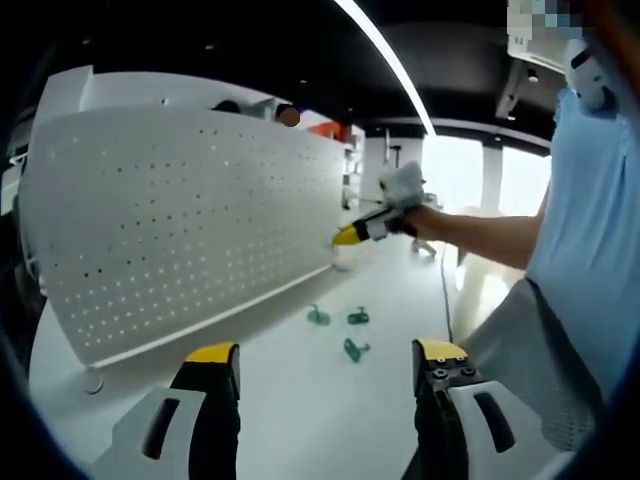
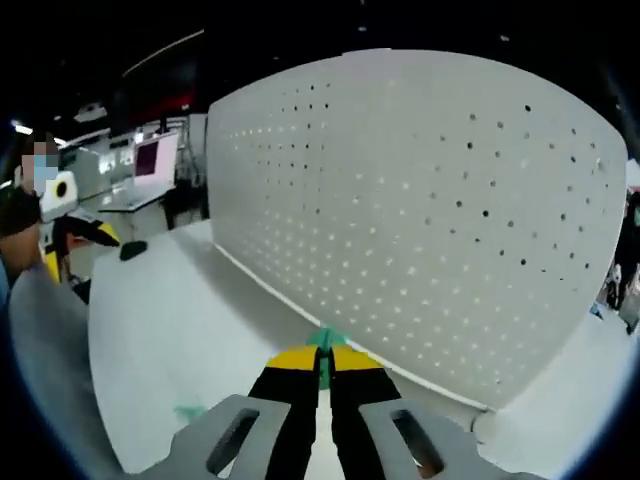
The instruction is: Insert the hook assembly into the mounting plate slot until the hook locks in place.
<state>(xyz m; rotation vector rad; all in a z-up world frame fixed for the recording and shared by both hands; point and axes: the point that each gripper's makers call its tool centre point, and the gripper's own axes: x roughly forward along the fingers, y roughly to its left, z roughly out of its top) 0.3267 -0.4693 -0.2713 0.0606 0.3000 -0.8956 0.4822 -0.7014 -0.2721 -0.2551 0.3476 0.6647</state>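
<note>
The white perforated mounting plate (image 1: 190,230) stands upright on the white table (image 1: 300,400), and it looms close in the right gripper view (image 2: 420,200). My right gripper (image 2: 322,358) is shut on a small green hook (image 2: 325,338), whose tip pokes out just in front of the plate's lower edge. In the left gripper view that right gripper (image 1: 350,235), held by a gloved hand, hovers by the plate's right end. Three loose green hooks (image 1: 353,349) lie on the table ahead of my left gripper (image 1: 326,352), which is open and holds nothing.
A person in a light blue shirt (image 1: 585,230) stands at the right of the left gripper view. Bare table (image 2: 170,330) stretches left of the plate, with a green hook (image 2: 188,410) on it. Desks and screens (image 2: 150,160) stand far behind.
</note>
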